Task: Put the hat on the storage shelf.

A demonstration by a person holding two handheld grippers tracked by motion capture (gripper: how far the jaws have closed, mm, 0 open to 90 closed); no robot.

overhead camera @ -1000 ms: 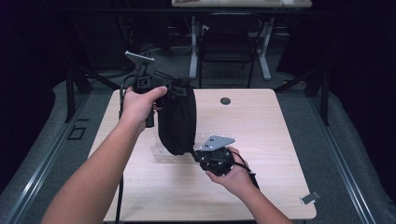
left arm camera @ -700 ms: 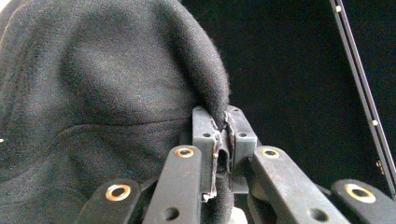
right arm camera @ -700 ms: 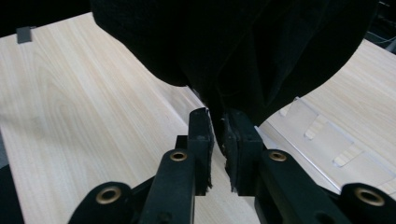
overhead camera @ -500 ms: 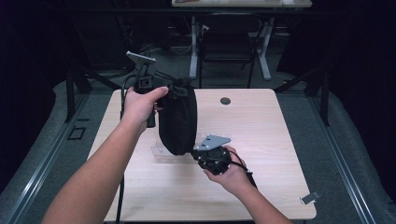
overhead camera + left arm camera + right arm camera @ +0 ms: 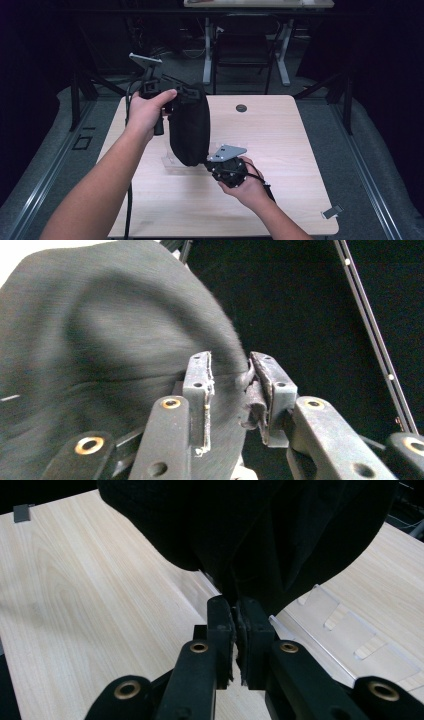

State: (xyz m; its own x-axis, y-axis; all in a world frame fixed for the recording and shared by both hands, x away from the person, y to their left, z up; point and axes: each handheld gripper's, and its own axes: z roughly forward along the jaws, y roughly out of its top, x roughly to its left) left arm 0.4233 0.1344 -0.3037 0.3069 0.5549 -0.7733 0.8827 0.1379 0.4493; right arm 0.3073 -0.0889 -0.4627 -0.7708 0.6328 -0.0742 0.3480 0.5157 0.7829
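A: Black fabric pouch (image 5: 190,131), above table's (image 5: 300,150) left half; right gripper (image 5: 235,622) clamps its bottom edge.

B: Left gripper (image 5: 230,385), jaws just parting, cloth loose between. Risk: pouch's top dropping.

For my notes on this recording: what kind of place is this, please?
Probably a lab or recording studio, not a home: a bare wooden table inside a dark frame with black curtains, with an office chair behind it.
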